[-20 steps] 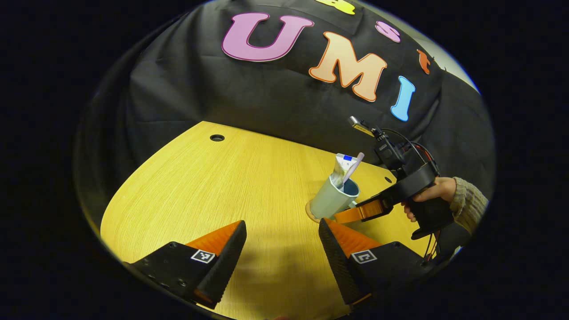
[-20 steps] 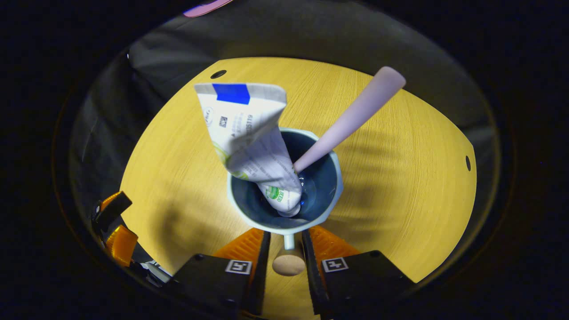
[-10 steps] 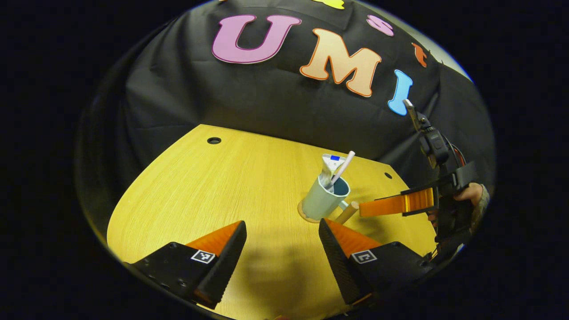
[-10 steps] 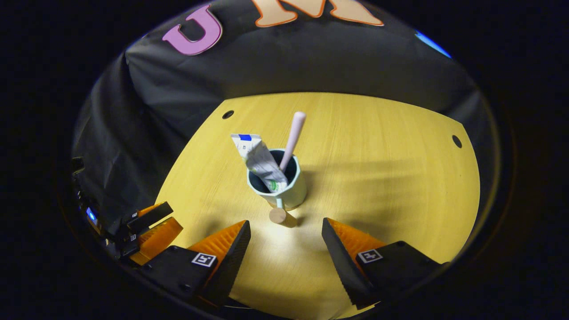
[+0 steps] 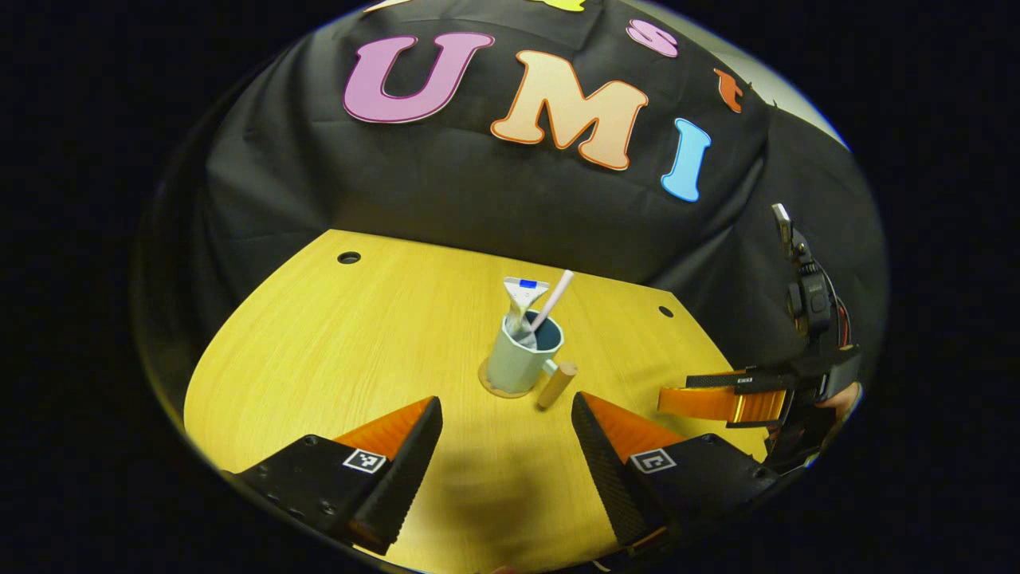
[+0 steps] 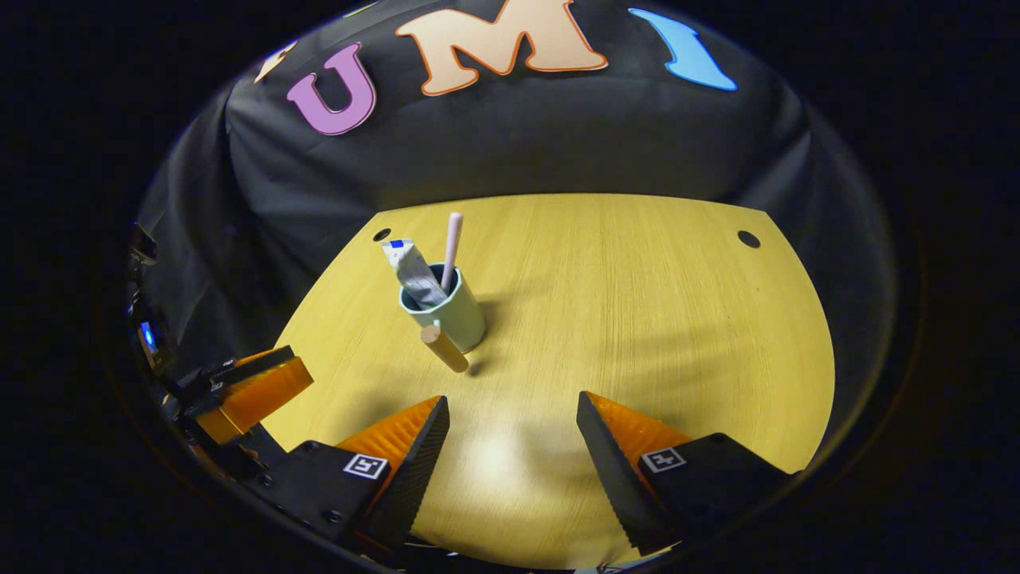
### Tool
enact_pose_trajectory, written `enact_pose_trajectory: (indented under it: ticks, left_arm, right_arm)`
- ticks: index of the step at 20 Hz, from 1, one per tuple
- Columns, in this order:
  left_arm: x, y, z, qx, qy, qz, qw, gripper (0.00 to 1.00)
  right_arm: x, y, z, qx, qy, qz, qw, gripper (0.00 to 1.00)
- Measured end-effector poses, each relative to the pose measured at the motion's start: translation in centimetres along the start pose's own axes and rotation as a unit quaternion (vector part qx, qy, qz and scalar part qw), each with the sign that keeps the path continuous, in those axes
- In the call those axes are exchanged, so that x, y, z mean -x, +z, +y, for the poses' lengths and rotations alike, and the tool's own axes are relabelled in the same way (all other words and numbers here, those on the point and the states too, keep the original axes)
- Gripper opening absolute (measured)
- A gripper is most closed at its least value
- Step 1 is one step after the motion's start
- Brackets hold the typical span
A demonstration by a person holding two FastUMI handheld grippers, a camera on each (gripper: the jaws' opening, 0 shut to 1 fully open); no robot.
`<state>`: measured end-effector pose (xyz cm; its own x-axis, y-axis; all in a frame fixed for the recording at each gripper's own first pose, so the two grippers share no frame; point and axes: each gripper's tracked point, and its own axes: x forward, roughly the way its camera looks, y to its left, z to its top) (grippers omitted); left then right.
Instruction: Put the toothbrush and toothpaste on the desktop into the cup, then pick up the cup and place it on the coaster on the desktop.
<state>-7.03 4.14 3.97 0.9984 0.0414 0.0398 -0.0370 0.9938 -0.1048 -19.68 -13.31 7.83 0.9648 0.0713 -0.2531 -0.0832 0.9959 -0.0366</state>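
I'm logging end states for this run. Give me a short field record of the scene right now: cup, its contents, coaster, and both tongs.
cup: pale green cup, upright, wooden handle sticking out
contents: toothpaste tube and pink toothbrush, both standing in the cup
coaster: round coaster under the cup, its edge showing at the base
surface: wooden desktop
left tongs: open, holding nothing, short of the cup
right tongs: open, holding nothing, apart from the cup
task state: cup looks placed on the coaster
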Motion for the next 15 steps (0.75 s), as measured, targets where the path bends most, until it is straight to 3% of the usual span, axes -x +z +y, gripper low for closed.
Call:
enact_pose_trajectory:
  ticks: [5,10,15]
  left_arm:
    - [-0.4,-0.8,-1.3,-0.002,-0.008,0.007,1.0,0.95]
    - [-0.8,-1.5,-2.8,0.002,-0.024,0.018,1.0,0.95]
    - [-1.4,-1.7,-3.6,-0.011,-0.035,0.027,0.999,0.95]
  right_arm:
    - [2.2,-3.7,-5.0,-0.021,-0.022,0.0,1.0,0.99]
    - [4.8,-4.0,-8.4,-0.034,-0.039,-0.008,0.999,0.99]
    - [5.6,-3.8,-9.4,-0.049,-0.052,-0.017,0.997,0.94]
